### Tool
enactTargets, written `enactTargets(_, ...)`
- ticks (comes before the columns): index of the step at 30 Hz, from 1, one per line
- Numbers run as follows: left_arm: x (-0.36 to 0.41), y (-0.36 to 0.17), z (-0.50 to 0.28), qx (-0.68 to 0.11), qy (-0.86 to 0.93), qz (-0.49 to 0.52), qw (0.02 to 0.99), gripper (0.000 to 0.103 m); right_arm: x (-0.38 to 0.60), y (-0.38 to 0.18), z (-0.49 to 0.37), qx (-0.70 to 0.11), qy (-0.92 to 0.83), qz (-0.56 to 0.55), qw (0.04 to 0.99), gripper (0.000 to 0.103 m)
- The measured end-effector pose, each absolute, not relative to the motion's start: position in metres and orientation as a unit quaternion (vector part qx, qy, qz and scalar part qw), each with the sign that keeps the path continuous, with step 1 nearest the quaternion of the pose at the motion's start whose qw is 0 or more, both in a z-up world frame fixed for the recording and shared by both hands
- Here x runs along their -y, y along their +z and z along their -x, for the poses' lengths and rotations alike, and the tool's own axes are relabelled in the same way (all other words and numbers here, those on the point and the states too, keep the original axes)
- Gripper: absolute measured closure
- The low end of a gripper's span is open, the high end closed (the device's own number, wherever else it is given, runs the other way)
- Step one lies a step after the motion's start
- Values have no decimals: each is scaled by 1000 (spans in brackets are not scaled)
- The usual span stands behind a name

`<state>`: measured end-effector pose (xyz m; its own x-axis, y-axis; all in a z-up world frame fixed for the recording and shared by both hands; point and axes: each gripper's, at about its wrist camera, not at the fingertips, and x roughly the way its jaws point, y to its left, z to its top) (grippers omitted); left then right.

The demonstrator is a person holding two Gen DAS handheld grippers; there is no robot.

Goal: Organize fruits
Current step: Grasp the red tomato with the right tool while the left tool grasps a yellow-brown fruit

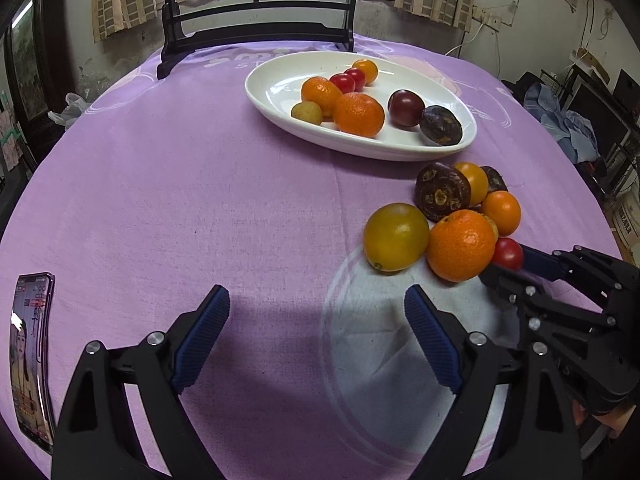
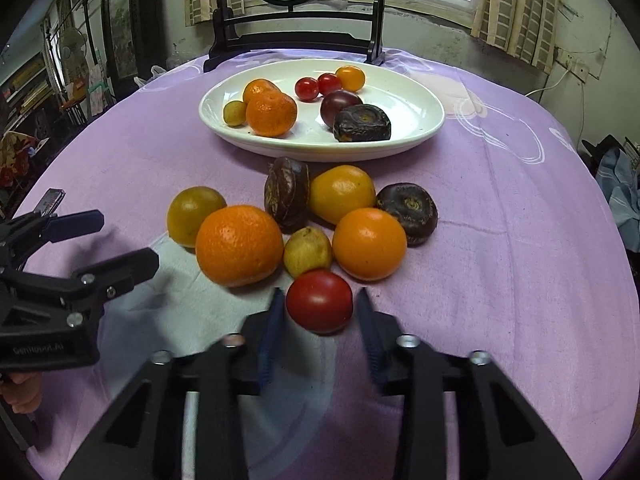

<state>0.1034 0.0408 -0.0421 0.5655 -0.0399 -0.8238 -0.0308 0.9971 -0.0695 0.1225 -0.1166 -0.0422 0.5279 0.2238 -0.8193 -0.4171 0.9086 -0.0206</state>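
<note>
We've got the right gripper (image 2: 320,300) straddling the red tomato (image 2: 319,301) at bottom centre of the right wrist view. The jaws are narrowed to about the tomato's width; the left pad sits at its skin, but a thin gap shows on the right side, so we can't call it a firm grip yet. The tomato lies dead ahead between the fingers, nearest item of the loose pile, w/ a small yellow fruit (image 2: 307,251) and two oranges just behind it. It's round, so there's no long axis to worry about.

The left gripper (image 1: 316,320) is wide open, nothing in it, over bare purple cloth (image 1: 200,200) in the lower middle of its view; the pile sits to its right, further off, so the right hand is clearly nearer.

The white plate (image 2: 400,136), already holding fruit, lies straight beyond the pile toward top centre. We judge next move = finish the squeeze, lift, carry fwd over the pile to the plate.
</note>
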Motion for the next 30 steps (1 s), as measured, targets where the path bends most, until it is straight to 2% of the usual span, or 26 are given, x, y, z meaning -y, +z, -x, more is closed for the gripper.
enactTargets(22,-15,-52,-116,-476,17,-26,879,16,154,-40,-91,-457,210,36,864,71)
enactTargets(28,-3,-52,-132,-474,7,-51,879,20,159,-38,-91,-455,212,27,864,71)
enactTargets(30,-1,-51,-139,-473,-4,-54,880,29,159,-39,-92,-457,213,26,863,71)
